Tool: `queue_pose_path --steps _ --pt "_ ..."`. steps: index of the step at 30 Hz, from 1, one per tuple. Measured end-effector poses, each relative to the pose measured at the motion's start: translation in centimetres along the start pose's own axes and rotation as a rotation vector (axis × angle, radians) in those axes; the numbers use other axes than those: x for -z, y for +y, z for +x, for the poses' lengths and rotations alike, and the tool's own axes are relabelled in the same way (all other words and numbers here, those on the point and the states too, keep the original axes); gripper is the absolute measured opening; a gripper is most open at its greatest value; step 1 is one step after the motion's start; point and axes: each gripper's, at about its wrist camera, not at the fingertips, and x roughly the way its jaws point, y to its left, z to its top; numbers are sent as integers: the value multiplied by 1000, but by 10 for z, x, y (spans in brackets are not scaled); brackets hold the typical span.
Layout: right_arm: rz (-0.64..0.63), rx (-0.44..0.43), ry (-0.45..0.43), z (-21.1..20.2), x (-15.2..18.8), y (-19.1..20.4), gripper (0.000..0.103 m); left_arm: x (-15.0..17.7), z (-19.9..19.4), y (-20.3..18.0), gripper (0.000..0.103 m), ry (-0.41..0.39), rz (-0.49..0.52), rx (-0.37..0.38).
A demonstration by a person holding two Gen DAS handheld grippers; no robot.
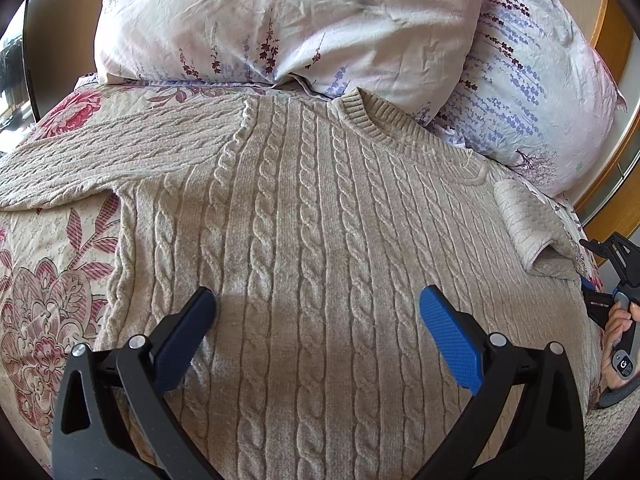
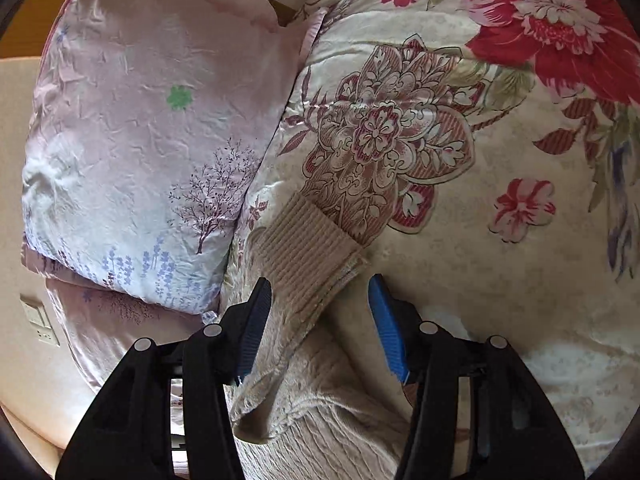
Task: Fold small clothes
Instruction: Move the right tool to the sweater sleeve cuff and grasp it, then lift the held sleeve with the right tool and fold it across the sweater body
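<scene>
A beige cable-knit sweater (image 1: 304,248) lies flat on a floral bedspread (image 1: 48,280), its neckline touching two lavender-print pillows (image 1: 280,24), one sleeve spread out, the other with its ribbed cuff (image 2: 308,248) on the bedspread. The left gripper (image 1: 318,312) hovers over the sweater's body, jaws spread wide and empty. The right gripper (image 2: 320,304) has jaws parted on either side of the sleeve just behind the cuff, pads clear of the knit.

Pillows (image 1: 288,24) crowding sweater's (image 1: 304,240) collar
</scene>
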Motion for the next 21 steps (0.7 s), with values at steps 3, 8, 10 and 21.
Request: queue_pose_path --steps 3,8,10,21 --pt "-39 13 11 13 -4 7 20 0 -1 0 101 0 -2 2" --pt "-219 -8 -44 5 12 45 10 -1 -5 3 101 -11 -24 21" --pt "-298 -82 -51 -5 26 73 10 -1 -7 5 101 -25 -48 42" --pt "-584 -440 275 48 168 199 9 0 -15 26 101 -100 -184 173"
